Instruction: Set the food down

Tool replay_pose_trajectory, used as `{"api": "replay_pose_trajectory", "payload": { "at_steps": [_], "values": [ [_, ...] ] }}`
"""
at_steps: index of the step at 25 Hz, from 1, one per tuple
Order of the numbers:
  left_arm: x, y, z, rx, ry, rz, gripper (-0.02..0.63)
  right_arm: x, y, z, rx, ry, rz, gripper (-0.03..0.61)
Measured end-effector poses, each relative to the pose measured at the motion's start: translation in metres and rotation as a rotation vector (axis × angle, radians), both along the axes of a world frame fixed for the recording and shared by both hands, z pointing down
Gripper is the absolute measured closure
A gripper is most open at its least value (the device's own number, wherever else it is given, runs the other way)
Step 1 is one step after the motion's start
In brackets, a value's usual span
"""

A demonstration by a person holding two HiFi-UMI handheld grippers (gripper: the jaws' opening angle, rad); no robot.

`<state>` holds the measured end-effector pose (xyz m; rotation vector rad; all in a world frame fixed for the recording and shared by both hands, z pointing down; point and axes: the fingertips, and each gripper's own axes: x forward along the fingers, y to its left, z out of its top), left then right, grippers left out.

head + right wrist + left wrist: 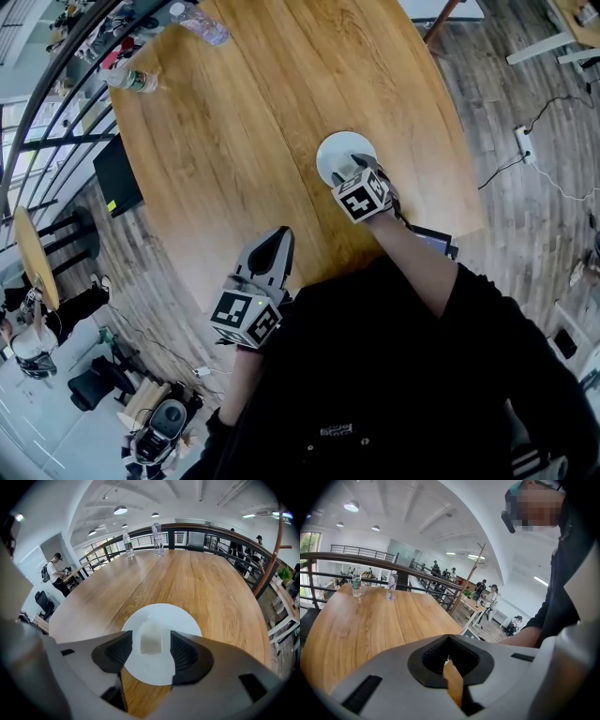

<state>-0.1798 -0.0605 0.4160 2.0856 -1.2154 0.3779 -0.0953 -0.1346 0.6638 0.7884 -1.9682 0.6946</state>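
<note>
Food [150, 635] on plate [185, 622], right gripper [151, 645] fingers spread beside it (not touching), left gripper [449, 639] fingers closed

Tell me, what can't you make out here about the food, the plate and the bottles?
- The food: pale and blurred in the right gripper view, so its kind is unclear. In the head view the right gripper hides it.
- The plate: in the right gripper view, the gripper's own body covers its near rim.
- The bottles: too small in every view to read their labels.
</note>
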Motion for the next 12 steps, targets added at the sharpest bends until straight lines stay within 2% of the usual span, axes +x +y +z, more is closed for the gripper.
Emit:
{"api": "replay_pose_trajectory", "payload": {
  "at_steps": [6, 12],
  "values": [
    [0.001, -0.021, -0.019, 0.080, 0.015, 0.024, 0.614, -0.002, -0.021, -0.044, 0.027, -0.071, 0.064, 0.334],
    [0.013, -0.037, -0.034, 0.131, 0.019, 0.083, 0.614, 0.002, -0.029, -0.124, 0.082, -0.198, 0.079, 0.334]
  ]
}}
